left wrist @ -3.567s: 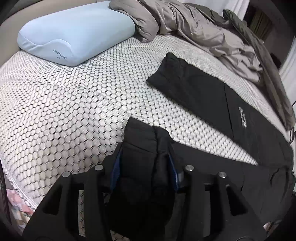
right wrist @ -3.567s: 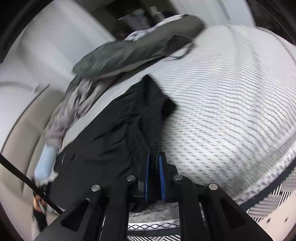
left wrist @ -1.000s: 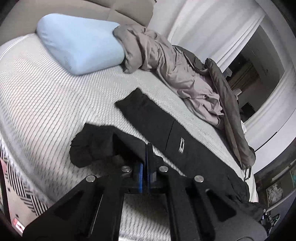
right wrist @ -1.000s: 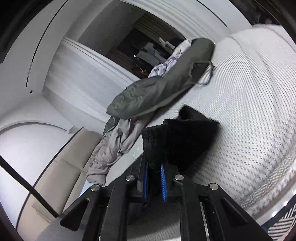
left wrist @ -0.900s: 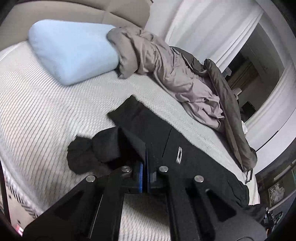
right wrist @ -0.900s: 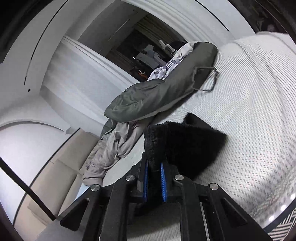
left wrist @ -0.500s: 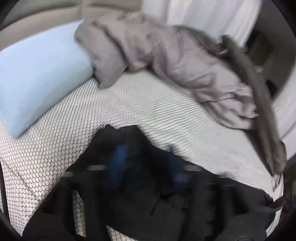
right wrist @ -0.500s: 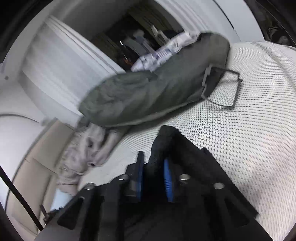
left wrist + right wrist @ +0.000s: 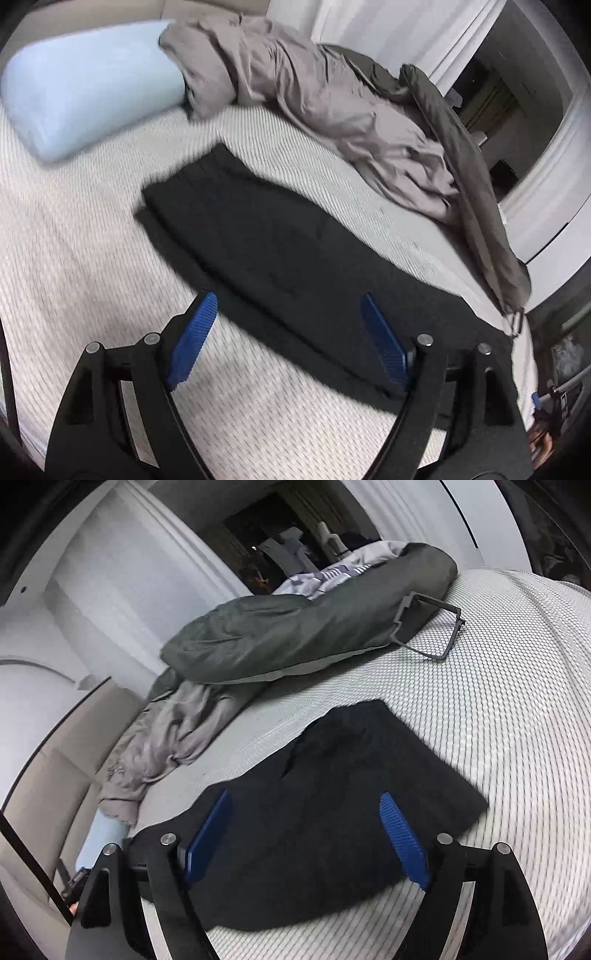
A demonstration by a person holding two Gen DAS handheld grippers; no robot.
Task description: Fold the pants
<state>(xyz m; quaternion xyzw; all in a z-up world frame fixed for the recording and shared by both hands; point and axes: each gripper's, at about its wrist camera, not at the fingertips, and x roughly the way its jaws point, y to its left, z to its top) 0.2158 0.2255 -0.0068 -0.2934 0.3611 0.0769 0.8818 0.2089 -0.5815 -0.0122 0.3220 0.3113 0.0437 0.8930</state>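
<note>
Only your left view shows the blue pillow. The black pants lie flat on the bed. A second ago both tongs pinched them; now your left tongs and right tongs are opening wide, empty.

Left gripper hovered above black pants, tilted down toward them, jaws opening, 2 blue pads wide apart, nothing pinched between them, no pad on fabric. Right gripper hovered above pants' other end, also tilted down, jaws opening, blue pads spread wide, fabric seen below gap but not gripped. No hand or sleeve visible in either wrist view.
</note>
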